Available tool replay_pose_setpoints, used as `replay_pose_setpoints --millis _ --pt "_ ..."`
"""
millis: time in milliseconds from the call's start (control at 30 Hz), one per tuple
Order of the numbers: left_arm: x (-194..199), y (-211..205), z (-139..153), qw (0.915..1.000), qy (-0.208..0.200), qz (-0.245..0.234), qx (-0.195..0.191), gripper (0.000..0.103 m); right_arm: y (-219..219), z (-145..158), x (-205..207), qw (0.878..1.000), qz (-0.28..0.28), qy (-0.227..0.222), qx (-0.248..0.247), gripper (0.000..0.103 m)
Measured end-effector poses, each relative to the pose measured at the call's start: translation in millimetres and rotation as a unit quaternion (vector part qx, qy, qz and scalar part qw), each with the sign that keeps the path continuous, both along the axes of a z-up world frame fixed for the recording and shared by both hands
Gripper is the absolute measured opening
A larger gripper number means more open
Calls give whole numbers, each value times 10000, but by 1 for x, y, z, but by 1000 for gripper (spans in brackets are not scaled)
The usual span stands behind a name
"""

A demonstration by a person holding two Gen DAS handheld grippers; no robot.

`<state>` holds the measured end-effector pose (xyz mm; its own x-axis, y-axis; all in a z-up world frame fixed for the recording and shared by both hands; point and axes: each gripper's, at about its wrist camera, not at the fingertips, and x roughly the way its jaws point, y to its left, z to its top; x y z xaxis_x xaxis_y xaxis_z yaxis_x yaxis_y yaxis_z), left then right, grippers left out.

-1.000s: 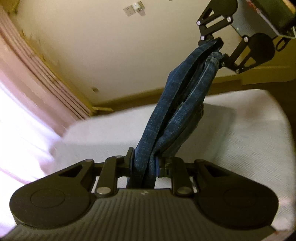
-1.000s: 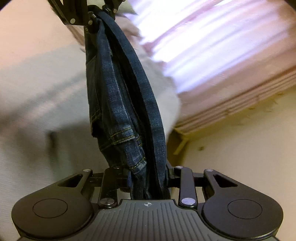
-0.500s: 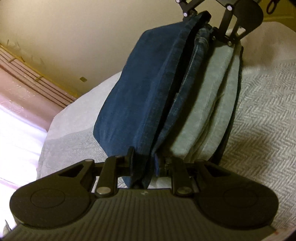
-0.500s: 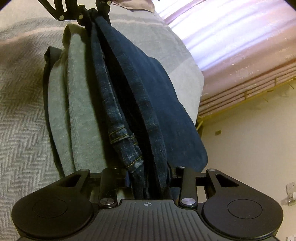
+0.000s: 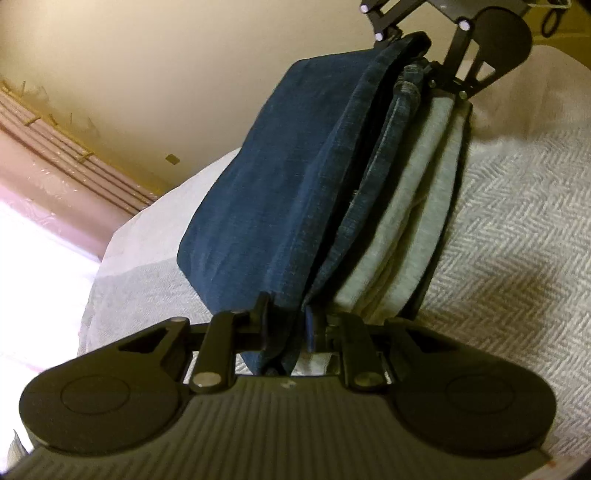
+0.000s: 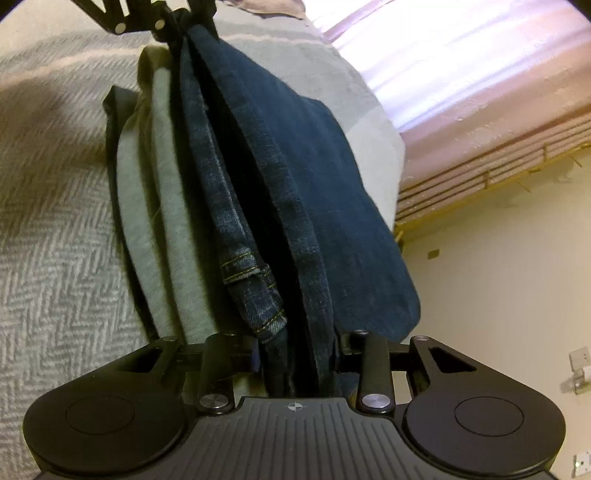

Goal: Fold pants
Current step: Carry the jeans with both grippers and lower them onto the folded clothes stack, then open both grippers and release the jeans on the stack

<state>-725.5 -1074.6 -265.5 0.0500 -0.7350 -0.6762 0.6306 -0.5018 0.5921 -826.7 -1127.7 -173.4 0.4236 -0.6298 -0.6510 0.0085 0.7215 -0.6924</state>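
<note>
The dark blue jeans (image 5: 266, 206) are folded into a thick bundle stretched between my two grippers, low over a stack of folded clothes on the bed. My left gripper (image 5: 286, 325) is shut on one end of the bundle. At the other end my right gripper (image 6: 295, 350) is shut on the hem side, where yellow stitching (image 6: 240, 266) shows. Each gripper appears at the top of the other's view, the right gripper (image 5: 424, 48) and the left gripper (image 6: 177, 22), both clamped on denim. The jeans (image 6: 295, 177) lie partly against the stack.
A folded grey garment (image 5: 413, 221) on a dark one (image 6: 110, 147) lies beside and under the jeans. The bed cover (image 5: 517, 240) has a grey herringbone weave. Pink curtains (image 6: 480, 74) and a cream wall (image 5: 147, 74) stand beyond the bed's edge.
Both grippers have come down with the jeans from mid-air to the stack of folded clothes on the bed. The bundle has spread flatter. Both grips are unchanged.
</note>
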Motion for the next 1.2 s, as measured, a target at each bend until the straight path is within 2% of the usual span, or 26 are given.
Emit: replay_pose_setpoints --millis 167,200,267,400,467,533,600,633,667,733,767,800,833,900,967,1000,1067,1100,1200 --pt "2 -3 -12 9997 -154 -53 154 16 10 -15 11 9991 192 300 -227 39" --pt "-1 11 -12 9997 -146 -36 173 19 10 -17 16 9992 152 319 -196 41" --pt "5 12 -6 9995 -50 104 295 24 6 -15 14 9996 -70 281 -6 44" --pt "20 25 8 9977 99 458 490 25 4 0 -8 9968 -676 211 365 45" --pt "29 31 17 9942 334 804 627 25 12 12 -24 9925 -1051 137 612 45" --pt "38 37 32 9864 690 1293 739 25 12 26 -33 9854 -1437 -62 915 45" --pt "47 44 45 9730 1145 1859 754 25 9 43 -36 9751 -1779 -341 1283 45" --pt "52 48 53 9614 1444 2204 799 25 11 50 -38 9667 -1986 -553 1520 47" --pt "56 51 59 9497 1685 2506 827 26 11 59 -43 9552 -2211 -815 1789 49" --pt "61 60 69 9235 2175 3035 880 32 11 77 -56 9262 -2637 -1368 2323 64" --pt "62 66 74 9095 2410 3264 905 40 10 85 -61 9070 -2854 -1678 2603 67" --pt "62 71 78 8973 2573 3469 913 54 7 92 -61 8895 -3033 -1913 2833 71" --pt "60 76 80 8879 2697 3612 916 63 5 96 -58 8703 -3210 -2121 3075 73" --pt "61 85 89 8668 2979 3905 863 90 3 104 -60 8279 -3611 -2453 3523 74" --pt "60 93 95 8477 3168 4163 878 95 0 112 -61 7912 -3946 -2639 3855 74" --pt "60 96 97 8394 3275 4248 875 99 2 116 -60 7777 -4063 -2705 3962 74" --pt "62 104 103 8236 3466 4404 872 102 12 129 -64 7654 -4187 -2818 3993 74" --pt "62 108 106 8181 3537 4453 857 102 21 126 -62 7648 -4194 -2857 3971 74" --pt "63 124 120 8102 3650 4523 765 102 46 133 -64 7661 -4180 -2983 3864 74"
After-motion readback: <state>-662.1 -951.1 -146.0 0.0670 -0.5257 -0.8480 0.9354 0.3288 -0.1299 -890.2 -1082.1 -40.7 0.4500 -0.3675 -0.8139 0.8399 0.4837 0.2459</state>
